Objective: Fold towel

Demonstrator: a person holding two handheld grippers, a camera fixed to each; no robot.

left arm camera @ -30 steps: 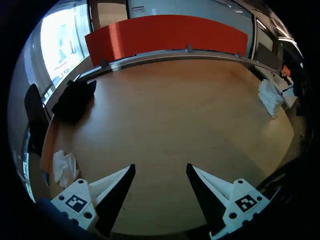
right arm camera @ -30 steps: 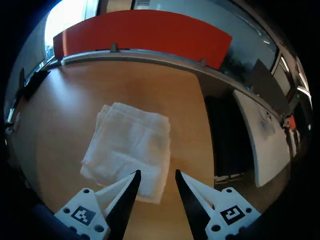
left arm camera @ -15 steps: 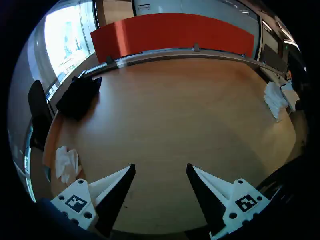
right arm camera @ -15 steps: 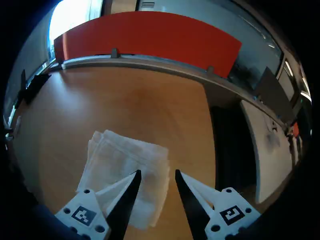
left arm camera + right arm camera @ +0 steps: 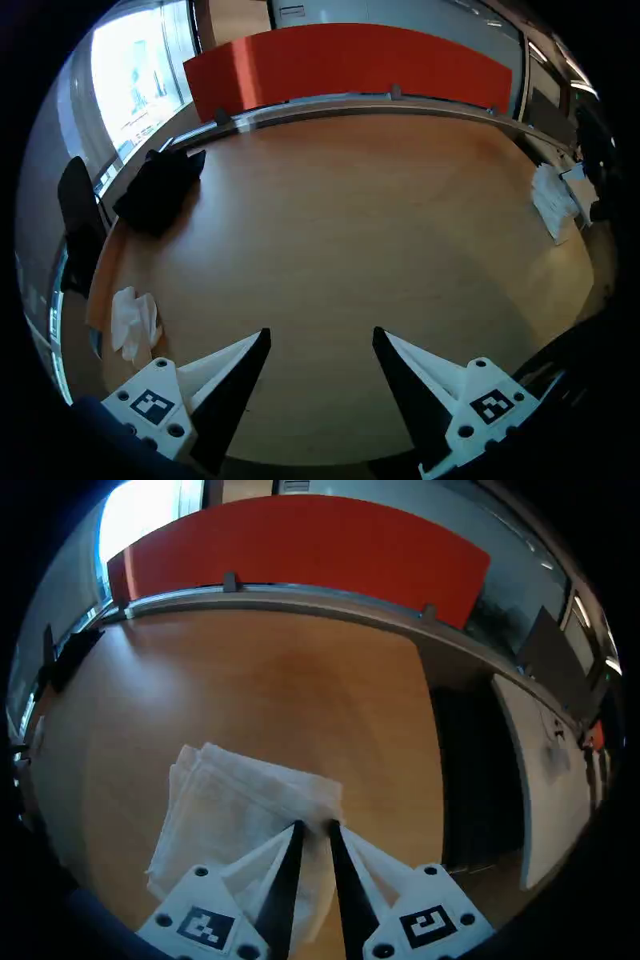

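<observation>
A folded white towel (image 5: 216, 820) lies on the wooden table (image 5: 240, 688), low in the right gripper view. My right gripper (image 5: 315, 826) is down at the towel's far right corner, its fingers drawn close together with the towel's edge pinched between them. In the left gripper view the same towel (image 5: 554, 202) is a small white stack at the table's far right edge. My left gripper (image 5: 320, 333) stands open above bare wood (image 5: 344, 240), nothing between its fingers.
A black bag (image 5: 156, 192) lies at the table's back left, and a crumpled white cloth (image 5: 132, 320) at its near left edge. A red partition (image 5: 352, 68) runs along the far side. Right of the table are a dark gap and a white desk (image 5: 552, 776).
My right gripper moved in over the towel and its fingers closed from wide apart onto the towel's corner. The left gripper stayed open and barely shifted.
</observation>
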